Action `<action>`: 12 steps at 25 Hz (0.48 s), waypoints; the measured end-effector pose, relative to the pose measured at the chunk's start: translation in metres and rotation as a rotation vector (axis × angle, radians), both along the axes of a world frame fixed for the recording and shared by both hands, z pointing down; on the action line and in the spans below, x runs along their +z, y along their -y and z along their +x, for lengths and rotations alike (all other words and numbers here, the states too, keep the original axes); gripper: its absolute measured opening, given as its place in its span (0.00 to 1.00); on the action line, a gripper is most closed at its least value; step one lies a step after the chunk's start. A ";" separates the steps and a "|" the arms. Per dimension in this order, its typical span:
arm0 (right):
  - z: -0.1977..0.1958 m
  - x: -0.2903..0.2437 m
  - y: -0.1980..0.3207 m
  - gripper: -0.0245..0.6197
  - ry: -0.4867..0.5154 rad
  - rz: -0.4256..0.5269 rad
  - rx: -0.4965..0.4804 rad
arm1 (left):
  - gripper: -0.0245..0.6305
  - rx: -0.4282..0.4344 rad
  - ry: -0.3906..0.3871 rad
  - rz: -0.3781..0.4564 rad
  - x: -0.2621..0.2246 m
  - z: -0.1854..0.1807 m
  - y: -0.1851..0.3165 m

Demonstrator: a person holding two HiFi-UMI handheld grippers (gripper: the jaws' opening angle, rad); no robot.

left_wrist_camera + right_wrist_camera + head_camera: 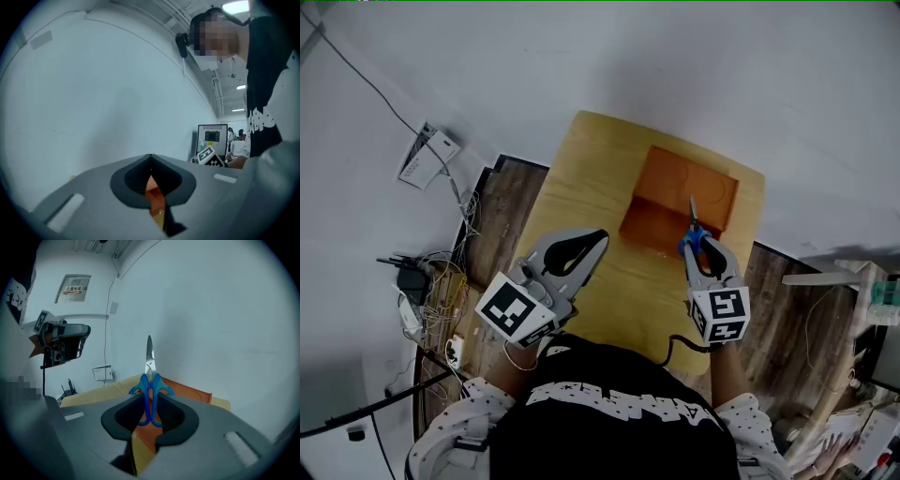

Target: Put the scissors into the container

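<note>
Blue-handled scissors [693, 232] are clamped by the handles in my right gripper [701, 247], which is shut on them. The blade points away from me, over the near right part of the orange container [680, 192] on the wooden table [581, 169]. In the right gripper view the scissors [150, 378] stand upright between the jaws, with the container [190, 391] behind them. My left gripper [598, 236] hovers over the table's left side, shut and empty. Through its jaws a sliver of the orange container [153, 193] shows.
The table is small, with wood floor on both sides. Cables and a power strip [422, 281] lie on the floor at the left, and a white box [431, 150] sits by the wall. A white frame [853, 281] stands at the right.
</note>
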State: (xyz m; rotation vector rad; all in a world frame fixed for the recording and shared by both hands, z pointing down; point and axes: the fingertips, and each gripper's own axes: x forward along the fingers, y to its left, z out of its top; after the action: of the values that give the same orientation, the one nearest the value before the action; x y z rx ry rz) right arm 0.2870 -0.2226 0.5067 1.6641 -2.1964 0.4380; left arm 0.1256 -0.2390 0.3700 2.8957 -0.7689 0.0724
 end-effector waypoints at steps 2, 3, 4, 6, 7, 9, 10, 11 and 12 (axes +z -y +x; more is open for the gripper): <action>-0.001 0.009 0.004 0.20 -0.018 -0.016 -0.010 | 0.04 -0.017 -0.007 -0.011 0.002 -0.004 0.002; -0.001 0.014 0.006 0.20 -0.027 -0.028 -0.018 | 0.04 -0.027 -0.011 -0.008 0.002 -0.007 0.004; -0.002 0.019 0.008 0.20 -0.036 -0.043 -0.028 | 0.04 -0.035 -0.014 -0.002 0.001 -0.009 0.005; -0.004 0.030 0.011 0.20 -0.058 -0.075 -0.050 | 0.04 -0.044 -0.011 0.011 0.001 -0.011 0.006; -0.005 0.035 0.013 0.20 -0.069 -0.090 -0.063 | 0.04 -0.046 -0.008 0.015 0.002 -0.012 0.006; -0.006 0.045 0.015 0.20 -0.090 -0.118 -0.087 | 0.04 -0.056 0.003 0.031 0.002 -0.014 0.005; -0.006 0.049 0.016 0.20 -0.099 -0.130 -0.098 | 0.04 -0.066 0.008 0.044 0.001 -0.016 0.005; -0.007 0.052 0.016 0.20 -0.106 -0.142 -0.107 | 0.04 -0.076 0.009 0.058 -0.001 -0.018 0.004; -0.007 0.056 0.017 0.20 -0.111 -0.153 -0.115 | 0.04 -0.080 0.007 0.069 -0.003 -0.019 0.004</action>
State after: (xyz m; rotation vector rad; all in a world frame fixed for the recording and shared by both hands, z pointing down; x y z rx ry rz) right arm 0.2800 -0.2393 0.5623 1.4396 -2.1084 0.4582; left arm 0.1068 -0.2428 0.3671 2.9266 -0.9054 0.0484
